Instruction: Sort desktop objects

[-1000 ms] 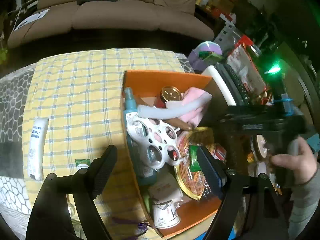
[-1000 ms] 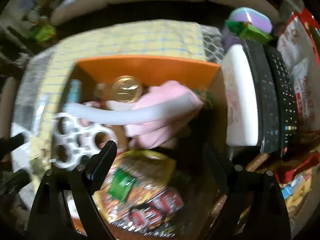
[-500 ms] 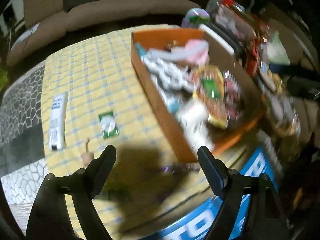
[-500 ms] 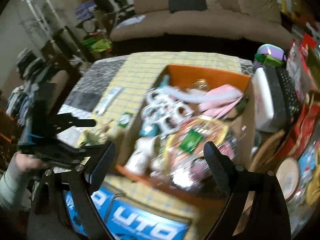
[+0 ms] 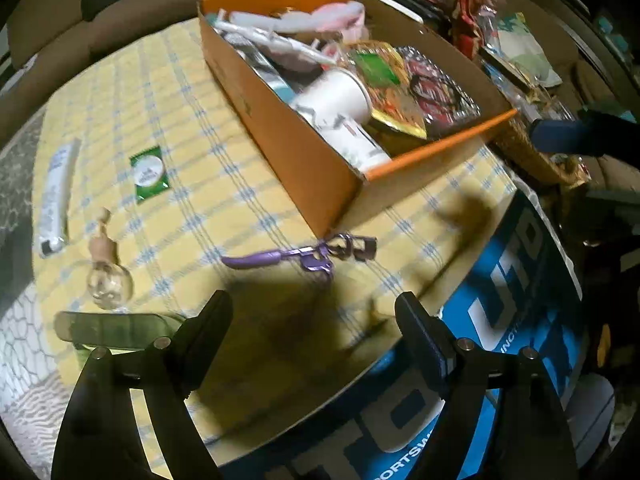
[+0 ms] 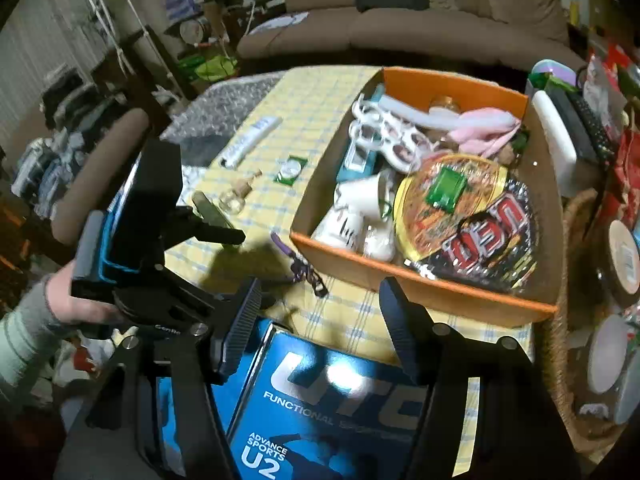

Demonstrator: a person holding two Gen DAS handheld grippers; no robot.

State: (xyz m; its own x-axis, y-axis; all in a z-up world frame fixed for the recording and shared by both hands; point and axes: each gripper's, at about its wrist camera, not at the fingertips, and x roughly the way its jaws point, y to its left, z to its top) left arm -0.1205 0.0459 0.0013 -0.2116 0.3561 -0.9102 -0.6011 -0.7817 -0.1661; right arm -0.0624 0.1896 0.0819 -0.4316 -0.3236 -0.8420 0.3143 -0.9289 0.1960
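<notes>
Left hand-held gripper wide, empty, above yellow checked table. Right hand-held gripper jaws just closing, partly open, nothing between. Purple eyelash curler on cloth beside full orange box.

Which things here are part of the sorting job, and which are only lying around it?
Part of the job:
- orange box
- purple eyelash curler
- white tube
- green sachet
- small glass bottle
- dark flat case

Lying about:
- sofa
- blue carton
- keyboard
</notes>
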